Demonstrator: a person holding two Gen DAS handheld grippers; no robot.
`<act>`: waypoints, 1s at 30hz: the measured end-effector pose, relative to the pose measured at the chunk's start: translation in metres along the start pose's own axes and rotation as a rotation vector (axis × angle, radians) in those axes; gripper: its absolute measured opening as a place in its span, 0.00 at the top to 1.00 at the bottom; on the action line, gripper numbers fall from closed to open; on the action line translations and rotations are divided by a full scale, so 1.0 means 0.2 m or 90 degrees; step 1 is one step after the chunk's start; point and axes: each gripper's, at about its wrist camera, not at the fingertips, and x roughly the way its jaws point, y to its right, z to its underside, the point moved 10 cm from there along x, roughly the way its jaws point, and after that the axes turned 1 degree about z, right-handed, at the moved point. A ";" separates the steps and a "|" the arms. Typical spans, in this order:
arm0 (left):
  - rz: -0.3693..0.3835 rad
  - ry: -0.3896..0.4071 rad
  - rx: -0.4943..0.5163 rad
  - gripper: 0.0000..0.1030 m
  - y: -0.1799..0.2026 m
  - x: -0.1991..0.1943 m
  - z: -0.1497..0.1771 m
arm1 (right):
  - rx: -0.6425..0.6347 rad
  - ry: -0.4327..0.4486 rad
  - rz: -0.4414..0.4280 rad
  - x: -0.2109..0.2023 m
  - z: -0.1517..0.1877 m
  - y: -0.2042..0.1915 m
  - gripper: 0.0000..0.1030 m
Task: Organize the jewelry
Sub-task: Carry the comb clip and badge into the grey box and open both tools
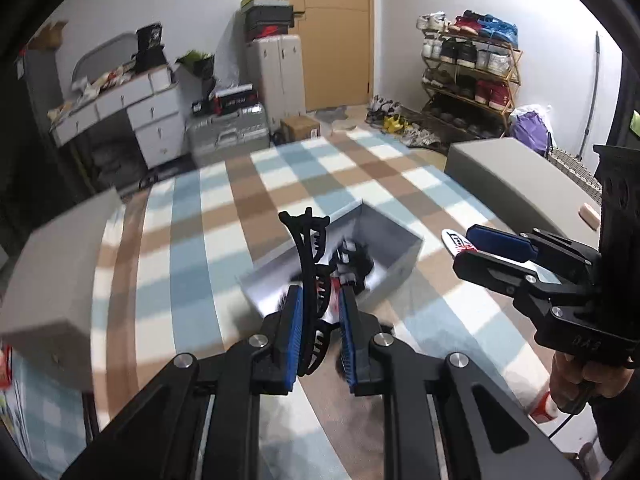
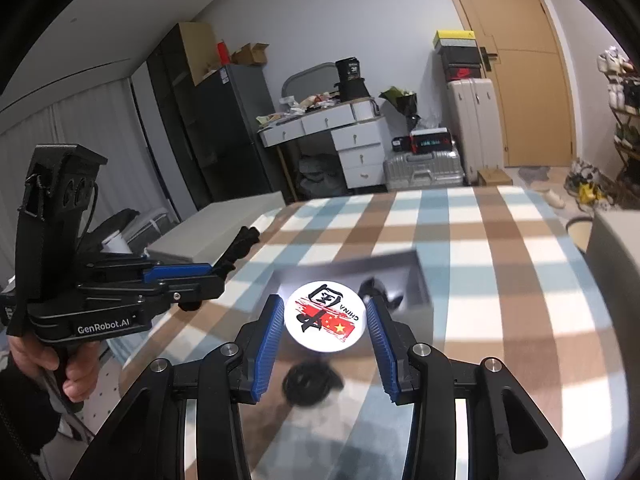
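Observation:
My left gripper (image 1: 318,312) is shut on a black claw hair clip (image 1: 310,264) and holds it upright above the near edge of a grey open box (image 1: 396,256) on the checked cloth. Dark items lie inside the box. My right gripper (image 2: 326,322) is shut on a round white badge (image 2: 324,316) with red and black print, held above the same box (image 2: 420,280). The right gripper also shows in the left wrist view (image 1: 460,246) with the badge (image 1: 454,240) at its tip. The left gripper appears at the left of the right wrist view (image 2: 224,268).
The checked cloth (image 1: 224,216) covers the table. Grey lids or boxes lie at the left (image 1: 56,272) and right (image 1: 512,184). A dark hair tie (image 2: 310,384) lies on the cloth below the right gripper. A desk, suitcases and a shoe rack stand behind.

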 end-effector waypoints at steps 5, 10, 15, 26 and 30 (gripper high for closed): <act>0.066 -0.010 0.023 0.88 0.02 0.09 -0.10 | 0.014 0.005 -0.014 0.08 -0.12 0.03 0.59; 0.116 -0.043 0.071 0.88 0.08 0.21 -0.09 | 0.033 -0.019 -0.019 0.20 -0.14 0.09 0.59; 0.138 -0.081 0.075 0.88 0.05 0.31 -0.06 | 0.040 -0.068 -0.020 0.34 -0.06 0.13 0.59; 0.163 -0.110 0.088 0.88 0.06 0.42 -0.01 | 0.050 -0.107 -0.013 0.48 0.03 0.19 0.59; 0.148 -0.107 0.080 0.87 0.02 0.47 -0.01 | 0.064 -0.123 -0.014 0.53 0.07 0.21 0.59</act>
